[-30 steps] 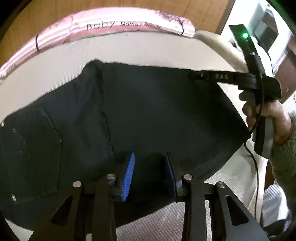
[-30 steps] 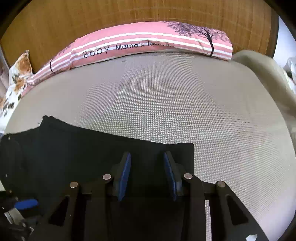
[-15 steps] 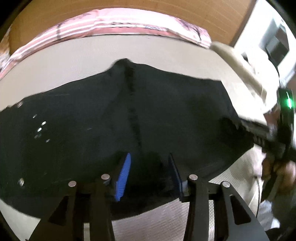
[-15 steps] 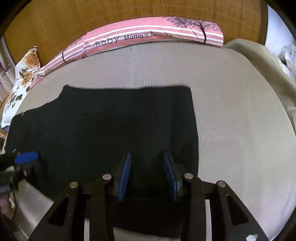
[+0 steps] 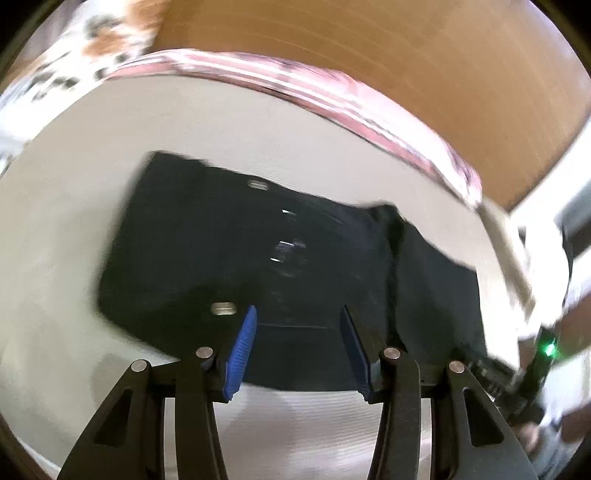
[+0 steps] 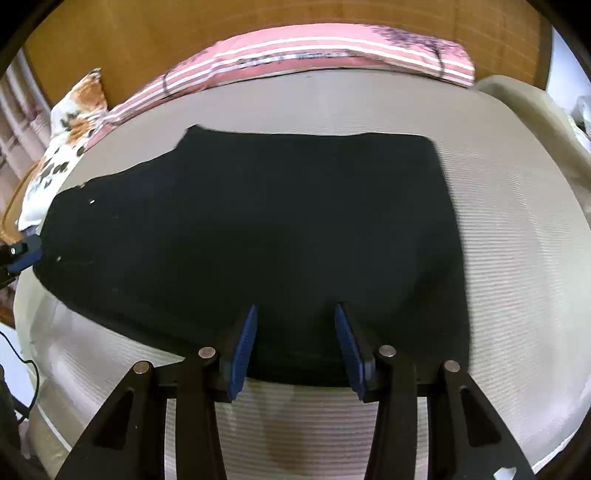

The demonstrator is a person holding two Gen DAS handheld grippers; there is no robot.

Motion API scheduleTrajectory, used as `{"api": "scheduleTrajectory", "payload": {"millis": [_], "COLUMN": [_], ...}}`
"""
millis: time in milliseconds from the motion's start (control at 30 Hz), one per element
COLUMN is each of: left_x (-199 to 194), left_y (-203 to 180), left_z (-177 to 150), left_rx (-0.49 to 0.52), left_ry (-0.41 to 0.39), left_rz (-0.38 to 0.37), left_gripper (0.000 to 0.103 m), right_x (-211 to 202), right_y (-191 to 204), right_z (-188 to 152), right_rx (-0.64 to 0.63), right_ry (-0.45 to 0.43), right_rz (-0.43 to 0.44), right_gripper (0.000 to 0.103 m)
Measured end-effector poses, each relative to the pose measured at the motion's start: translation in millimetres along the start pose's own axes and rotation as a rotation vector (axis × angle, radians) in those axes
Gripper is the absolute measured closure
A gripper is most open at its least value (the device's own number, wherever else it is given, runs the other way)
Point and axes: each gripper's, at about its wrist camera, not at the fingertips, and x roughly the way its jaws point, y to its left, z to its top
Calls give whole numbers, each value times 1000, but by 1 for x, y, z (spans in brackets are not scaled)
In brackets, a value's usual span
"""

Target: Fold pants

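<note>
Both tongs (image 5: 297,347) (image 6: 295,345) have backed off, opening, pants (image 6: 258,229) ahead.

blur: left wrist view smeared, striped pillow (image 5: 332,96) print unreadable | cut off: other gripper (image 5: 532,373) at lower right edge (only green light clear) | hidden: pants (image 6: 258,229) near hem behind fingers (image 6: 243,343)

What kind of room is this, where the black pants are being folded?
Most likely a bedroom. The black pants lie on a bed with a beige textured cover, a long pink striped pillow sits against a wooden headboard, and a floral pillow rests at the left.
</note>
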Motion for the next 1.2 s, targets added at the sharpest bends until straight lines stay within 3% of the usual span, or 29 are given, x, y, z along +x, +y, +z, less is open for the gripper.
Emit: {"api": "scheduleTrajectory", "payload": {"millis": [233, 433, 567, 867, 1200], "left_x": [-32, -31, -23, 2, 22], "left_y": [68, 100, 121, 147, 155], "left_z": [1, -9, -21, -32, -26], "left_rx": [-225, -374, -471, -631, -657], "left_ry": [-76, -38, -6, 19, -37], "left_rz": [4, -76, -140, -246, -296], "left_gripper": [54, 50, 49, 48, 47], "right_x": [10, 17, 14, 8, 12], "right_y": [44, 90, 100, 108, 104], "right_z": [5, 10, 14, 13, 17], "right_rx": [-59, -114, -71, -76, -75], "right_ry": [27, 64, 86, 81, 91], "right_rz": [78, 202, 360, 342, 323], "right_gripper": [60, 58, 54, 53, 53]}}
